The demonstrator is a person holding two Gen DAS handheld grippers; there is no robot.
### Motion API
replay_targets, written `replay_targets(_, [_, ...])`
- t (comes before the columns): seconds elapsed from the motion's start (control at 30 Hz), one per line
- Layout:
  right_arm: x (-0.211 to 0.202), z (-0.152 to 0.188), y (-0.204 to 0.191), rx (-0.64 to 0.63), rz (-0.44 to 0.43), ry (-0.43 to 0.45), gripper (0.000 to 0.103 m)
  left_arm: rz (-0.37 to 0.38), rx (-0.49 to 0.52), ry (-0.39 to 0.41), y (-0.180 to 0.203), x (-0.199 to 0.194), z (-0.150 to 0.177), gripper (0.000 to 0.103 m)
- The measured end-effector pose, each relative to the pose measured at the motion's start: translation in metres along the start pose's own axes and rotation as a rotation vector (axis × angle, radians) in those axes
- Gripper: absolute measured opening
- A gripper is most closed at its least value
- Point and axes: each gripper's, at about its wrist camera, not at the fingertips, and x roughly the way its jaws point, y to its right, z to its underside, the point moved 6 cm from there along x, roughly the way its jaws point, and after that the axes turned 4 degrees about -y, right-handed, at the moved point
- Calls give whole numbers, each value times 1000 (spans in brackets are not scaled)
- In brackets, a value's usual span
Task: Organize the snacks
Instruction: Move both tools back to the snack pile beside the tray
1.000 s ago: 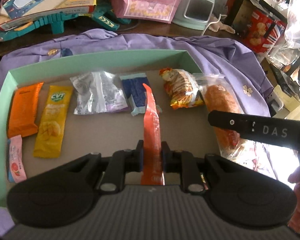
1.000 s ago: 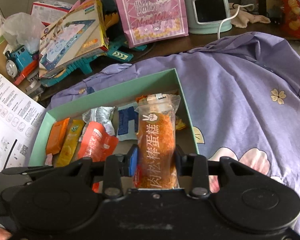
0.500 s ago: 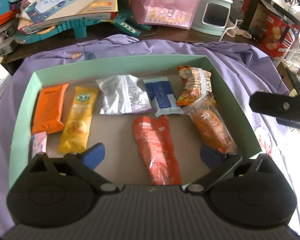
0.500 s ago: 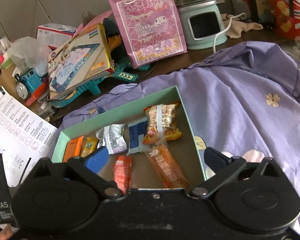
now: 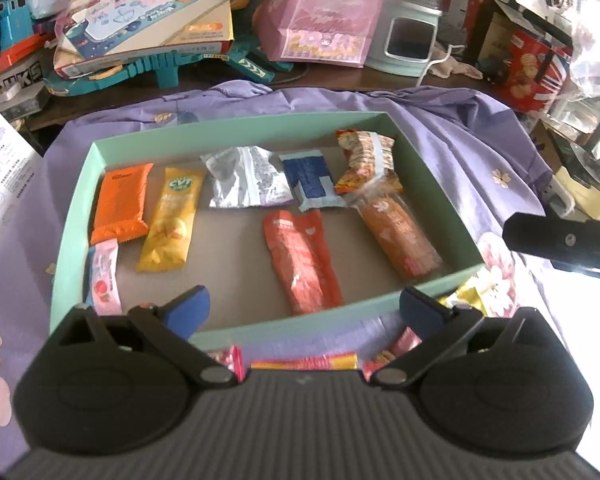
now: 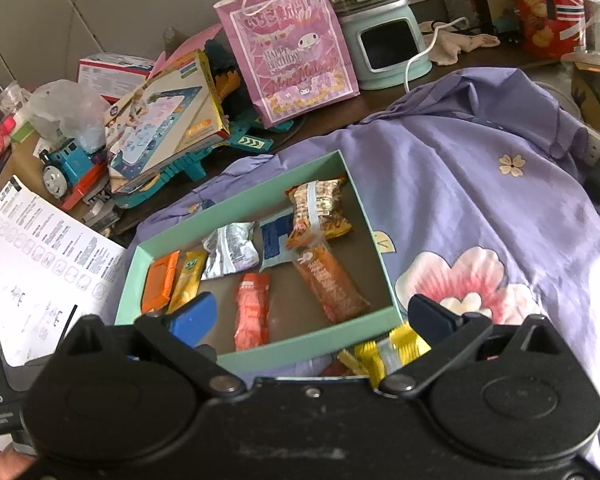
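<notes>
Hovering above the near wall of the green box (image 5: 236,128), we hold our left gripper (image 5: 303,307) with its fingers spread wide and nothing between them. Our right gripper (image 6: 312,320) is likewise splayed and bare. Inside the box, the red packet (image 5: 302,260) lies flat beside the orange cake bar (image 5: 398,236). More snacks, among them a yellow wrapper (image 6: 388,350), sit outside on the purple cloth (image 6: 480,200).

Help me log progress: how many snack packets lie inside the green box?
8: orange, yellow and pink at left; silver, blue and striped along the back; red and clear-wrapped orange nearer. More wait outside.
</notes>
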Motion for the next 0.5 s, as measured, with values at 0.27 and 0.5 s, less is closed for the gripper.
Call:
replay_targets(0.27, [-25, 28, 4, 9, -3, -5, 103, 4, 24, -40, 0, -15, 45, 103])
replay_targets(0.5, [-26, 67, 8, 15, -13, -67, 103, 0, 73, -135, 2, -9, 104, 103])
